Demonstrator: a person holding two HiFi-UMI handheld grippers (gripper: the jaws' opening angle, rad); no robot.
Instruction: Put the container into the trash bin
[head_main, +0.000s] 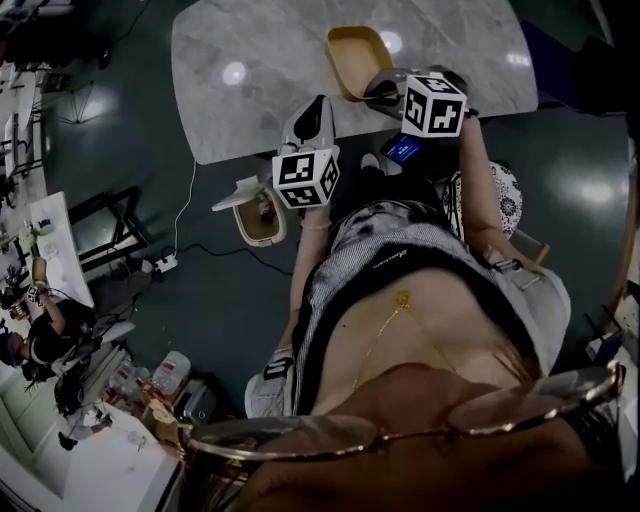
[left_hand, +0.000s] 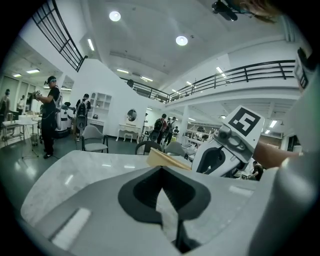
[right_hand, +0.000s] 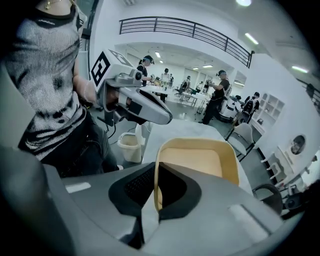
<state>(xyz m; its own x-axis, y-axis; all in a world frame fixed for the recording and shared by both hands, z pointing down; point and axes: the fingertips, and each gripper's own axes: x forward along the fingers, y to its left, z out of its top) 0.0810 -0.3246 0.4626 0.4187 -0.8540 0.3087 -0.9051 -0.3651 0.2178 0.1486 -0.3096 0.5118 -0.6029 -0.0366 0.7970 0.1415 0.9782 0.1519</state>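
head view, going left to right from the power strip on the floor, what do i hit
power strip → trash bin → left gripper → container → right gripper, shut on the container's near rim

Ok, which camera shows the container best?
The right gripper view: the container is close, rim between the right gripper's jaws. The head view shows the container partly behind that gripper; the left gripper view only its edge.
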